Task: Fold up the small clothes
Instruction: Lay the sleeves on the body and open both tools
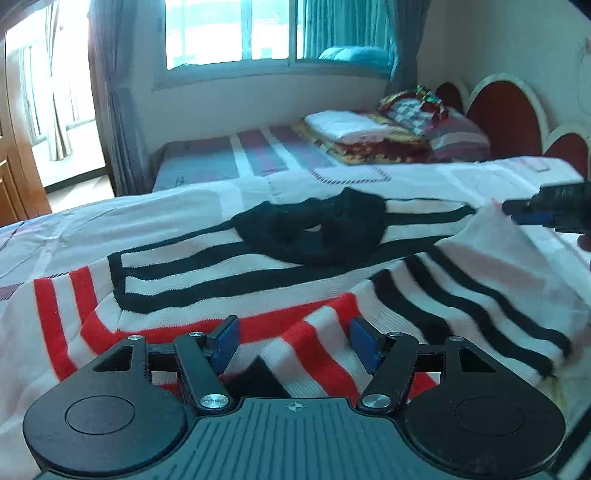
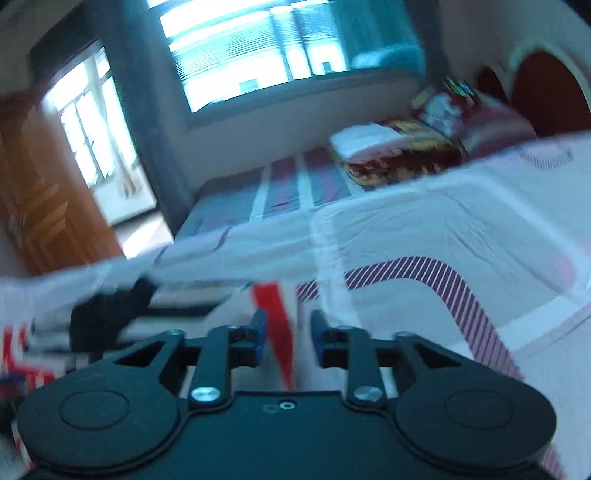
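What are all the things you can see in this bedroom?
sweater: one, white with red and black stripes, spread on the bed in front
black cloth: one, black, bunched on top of the sweater
bed sheet: one, white with striped patches, under the sweater
folded blankets: one stack, white, red and yellow, far end of the bed
headboard: one, red with white edge, back right
window: one, bright, back wall
curtains: grey and teal, beside the window
door: one, brown wood, left
left tool: black with blue pads, open above the sweater
right tool: black with blue pads, open, a red stripe of fabric between them
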A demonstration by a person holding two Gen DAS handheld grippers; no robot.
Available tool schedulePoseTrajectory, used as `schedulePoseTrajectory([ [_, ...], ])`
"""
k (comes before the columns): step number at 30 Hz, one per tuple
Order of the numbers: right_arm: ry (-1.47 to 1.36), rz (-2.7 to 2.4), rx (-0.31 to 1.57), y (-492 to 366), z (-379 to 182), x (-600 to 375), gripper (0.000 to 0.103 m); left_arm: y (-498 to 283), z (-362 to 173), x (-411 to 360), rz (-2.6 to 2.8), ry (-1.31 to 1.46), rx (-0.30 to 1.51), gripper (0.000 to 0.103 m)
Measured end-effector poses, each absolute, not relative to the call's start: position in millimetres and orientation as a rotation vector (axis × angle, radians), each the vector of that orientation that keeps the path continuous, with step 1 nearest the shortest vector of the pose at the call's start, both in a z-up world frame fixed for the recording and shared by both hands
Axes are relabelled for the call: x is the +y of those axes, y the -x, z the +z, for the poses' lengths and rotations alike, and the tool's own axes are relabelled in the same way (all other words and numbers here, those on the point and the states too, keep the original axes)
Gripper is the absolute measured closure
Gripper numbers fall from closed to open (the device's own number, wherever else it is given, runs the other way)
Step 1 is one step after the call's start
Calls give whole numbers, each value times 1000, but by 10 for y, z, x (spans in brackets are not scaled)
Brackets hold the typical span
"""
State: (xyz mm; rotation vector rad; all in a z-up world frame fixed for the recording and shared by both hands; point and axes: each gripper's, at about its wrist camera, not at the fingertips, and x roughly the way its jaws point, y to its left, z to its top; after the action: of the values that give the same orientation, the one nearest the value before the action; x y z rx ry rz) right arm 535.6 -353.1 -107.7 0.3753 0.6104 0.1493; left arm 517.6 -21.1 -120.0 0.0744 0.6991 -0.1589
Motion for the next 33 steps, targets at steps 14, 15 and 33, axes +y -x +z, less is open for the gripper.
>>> schedulePoseTrajectory([
  [14,-164,148,624,-5331,-986,-3262,80,-5010,-1093,-291,-166,-69,609,30],
  [15,-113,156,634,-5296,-1008,-3168,81,-5022,-1114,-384,-187,-91,621,30],
  [33,169,134,650,-4133,-929,-2905,80,-4472,-1118,44,-129,-87,613,19],
])
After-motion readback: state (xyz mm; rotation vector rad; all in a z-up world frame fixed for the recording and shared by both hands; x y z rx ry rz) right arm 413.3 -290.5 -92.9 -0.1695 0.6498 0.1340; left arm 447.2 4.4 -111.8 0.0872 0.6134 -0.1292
